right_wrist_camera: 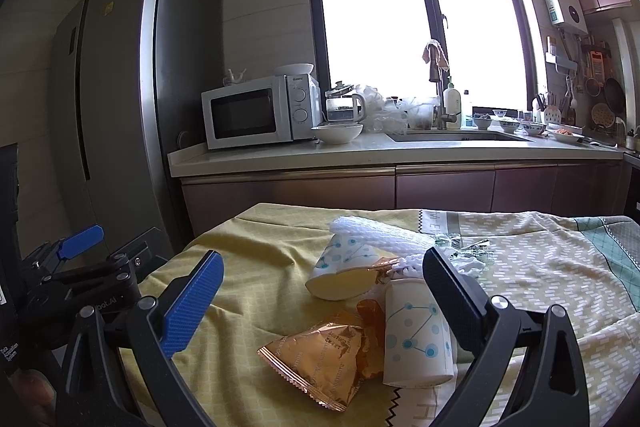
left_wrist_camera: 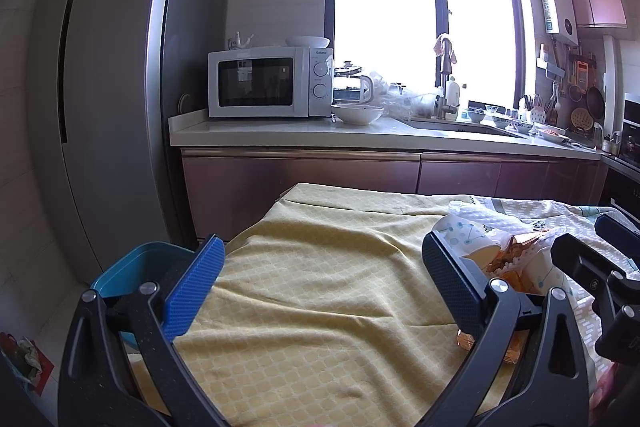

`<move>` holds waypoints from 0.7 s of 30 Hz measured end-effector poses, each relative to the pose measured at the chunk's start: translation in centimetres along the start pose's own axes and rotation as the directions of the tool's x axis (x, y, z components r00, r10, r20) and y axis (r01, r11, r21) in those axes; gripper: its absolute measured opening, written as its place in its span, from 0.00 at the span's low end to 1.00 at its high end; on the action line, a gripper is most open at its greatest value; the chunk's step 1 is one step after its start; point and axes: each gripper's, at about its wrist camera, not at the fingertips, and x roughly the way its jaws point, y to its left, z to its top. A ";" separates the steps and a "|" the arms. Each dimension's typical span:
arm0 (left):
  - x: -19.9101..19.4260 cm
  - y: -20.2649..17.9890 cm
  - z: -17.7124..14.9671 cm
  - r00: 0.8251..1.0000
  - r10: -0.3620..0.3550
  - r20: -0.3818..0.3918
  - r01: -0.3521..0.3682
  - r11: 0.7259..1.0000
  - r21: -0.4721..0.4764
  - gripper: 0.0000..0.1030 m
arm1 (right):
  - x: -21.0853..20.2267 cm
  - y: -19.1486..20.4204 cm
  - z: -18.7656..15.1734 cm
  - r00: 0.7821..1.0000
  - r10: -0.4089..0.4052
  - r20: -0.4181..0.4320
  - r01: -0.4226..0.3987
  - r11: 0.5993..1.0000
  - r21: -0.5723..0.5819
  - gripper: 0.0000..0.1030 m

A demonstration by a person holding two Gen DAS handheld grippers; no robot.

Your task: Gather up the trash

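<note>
At the far left, off the table's edge and low down, a blue bin (left_wrist_camera: pixel 132 267) sits just behind the left claw (left_wrist_camera: pixel 320 291), whose two fingers stand wide apart with nothing between them, over bare yellow cloth (left_wrist_camera: pixel 312 307). The trash lies to that claw's right, so the left hand is the farther of the two. Moving rightward in the right wrist view, the right claw (right_wrist_camera: pixel 324 311) is likewise spread wide and empty, and the pile sits directly ahead of it and between the lines of its fingers: a gold foil wrapper (right_wrist_camera: pixel 320 359) nearest, flat on the cloth, with a second crumpled gold wrapper (right_wrist_camera: pixel 370 339) just behind it. Beside these, a paper cup (right_wrist_camera: pixel 416 339) lies on its side close by the right finger, its long axis running roughly away from the camera, mouth toward it. Another tipped paper cup (right_wrist_camera: pixel 340 271) lies farther back, mouth toward the camera. Behind the cups is a white foam net (right_wrist_camera: pixel 376 231), and small clear wrappers (right_wrist_camera: pixel 468 247) are strewn to its right. The right hand looks better placed for the first pick; the near cup's axis along the fingers suits closing across its sides, though the thin wall would likely crush.
</note>
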 end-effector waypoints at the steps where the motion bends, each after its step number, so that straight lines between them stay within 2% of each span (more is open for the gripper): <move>1: 0.0 -0.1 0.0 1.000 0.002 0.001 -0.002 1.000 0.001 0.95 | 0.0 0.0 0.0 1.000 0.001 0.000 -0.001 1.000 0.000 0.94; 21: -0.4 0.1 -0.3 1.000 0.001 0.006 -0.001 1.000 -0.008 0.95 | 0.3 0.0 -0.2 1.000 0.010 -0.004 -0.010 1.000 0.000 0.94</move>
